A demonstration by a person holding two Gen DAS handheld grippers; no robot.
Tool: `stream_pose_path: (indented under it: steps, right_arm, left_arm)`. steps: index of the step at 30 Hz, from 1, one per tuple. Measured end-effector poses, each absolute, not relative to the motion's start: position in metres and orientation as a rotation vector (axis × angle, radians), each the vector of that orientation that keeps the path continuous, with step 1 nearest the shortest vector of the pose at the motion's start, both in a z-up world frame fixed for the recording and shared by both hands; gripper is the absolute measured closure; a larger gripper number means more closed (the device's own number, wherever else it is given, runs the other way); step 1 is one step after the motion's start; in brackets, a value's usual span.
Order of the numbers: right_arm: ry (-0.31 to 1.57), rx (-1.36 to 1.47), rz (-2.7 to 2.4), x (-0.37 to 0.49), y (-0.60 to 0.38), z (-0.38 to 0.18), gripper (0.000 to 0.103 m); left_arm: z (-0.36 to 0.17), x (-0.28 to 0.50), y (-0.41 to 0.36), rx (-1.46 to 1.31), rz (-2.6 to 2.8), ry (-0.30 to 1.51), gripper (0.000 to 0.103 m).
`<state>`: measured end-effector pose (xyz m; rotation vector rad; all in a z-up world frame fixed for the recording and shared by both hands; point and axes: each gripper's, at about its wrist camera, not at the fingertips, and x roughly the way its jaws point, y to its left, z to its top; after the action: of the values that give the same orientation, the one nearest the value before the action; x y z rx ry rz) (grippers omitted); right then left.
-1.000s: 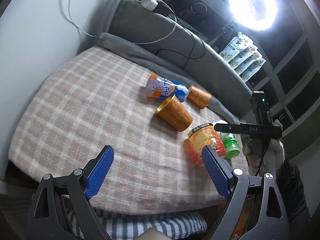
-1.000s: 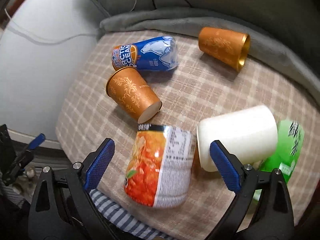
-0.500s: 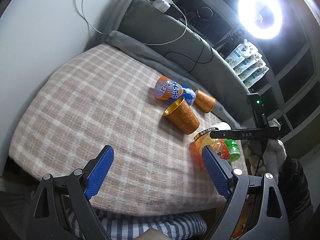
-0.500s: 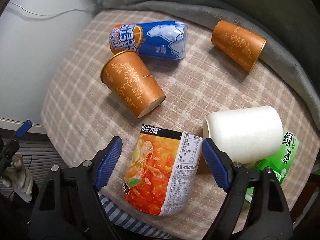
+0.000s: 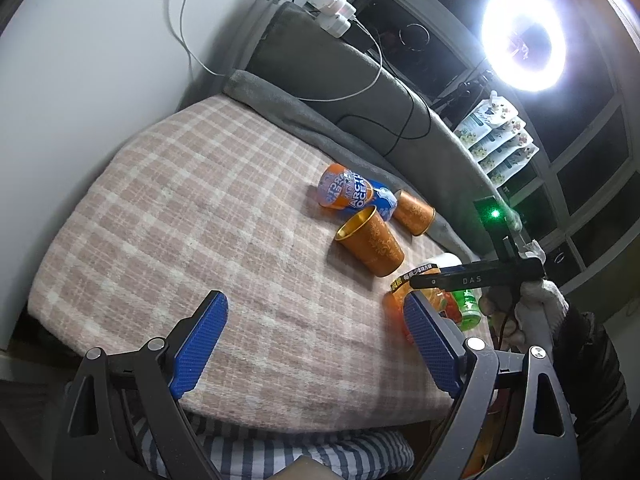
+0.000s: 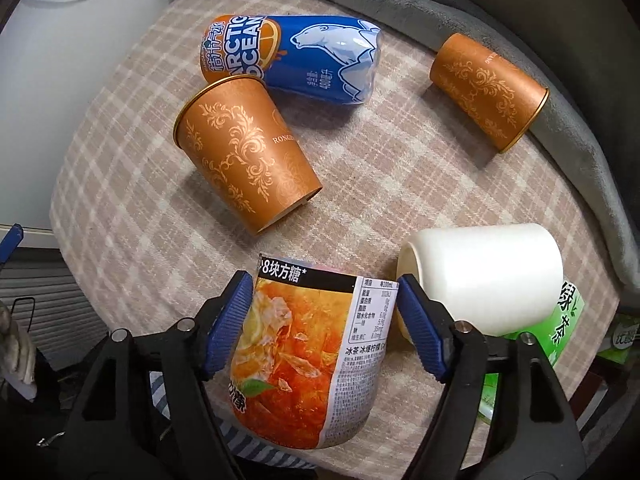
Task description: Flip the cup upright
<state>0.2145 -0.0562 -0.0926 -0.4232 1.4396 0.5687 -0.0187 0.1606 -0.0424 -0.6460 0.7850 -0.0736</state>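
An orange iced-tea cup (image 6: 308,352) with a printed label lies on its side at the near edge of the checked cloth (image 6: 132,200). My right gripper (image 6: 322,320) straddles it, its blue pads (image 6: 228,320) touching or nearly touching both sides. The same cup shows partly in the left wrist view (image 5: 400,296), under the right gripper's black body (image 5: 480,274). My left gripper (image 5: 316,340) is open and empty above the cloth's near edge. Two orange paper cups (image 6: 244,160) (image 6: 488,88) and a white cup (image 6: 484,276) also lie on their sides.
A blue Arctic Ocean can (image 6: 296,60) lies behind the nearer orange cup. A green tea cup (image 6: 560,328) lies at the right under the white one. A grey blanket (image 5: 320,136) and cushion line the far edge. A ring light (image 5: 524,40) glares at top right.
My right gripper has moved forward and down over the iced-tea cup and narrowed around it. My left gripper has drawn back and up; the cups look smaller in its view.
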Motion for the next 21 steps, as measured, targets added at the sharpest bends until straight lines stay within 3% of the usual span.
stream_pose_path:
  steps: [9,21]
  right_arm:
    - [1.412,-0.445,0.557,0.202,-0.053,-0.089,0.03]
    - [1.222,-0.346,0.538,0.166,-0.094,-0.06,0.031]
  left_arm:
    - [-0.04,-0.02,0.159,-0.639,-0.078,0.777,0.013]
    - [-0.041,-0.015,0.142,-0.603,-0.107,0.8,0.013]
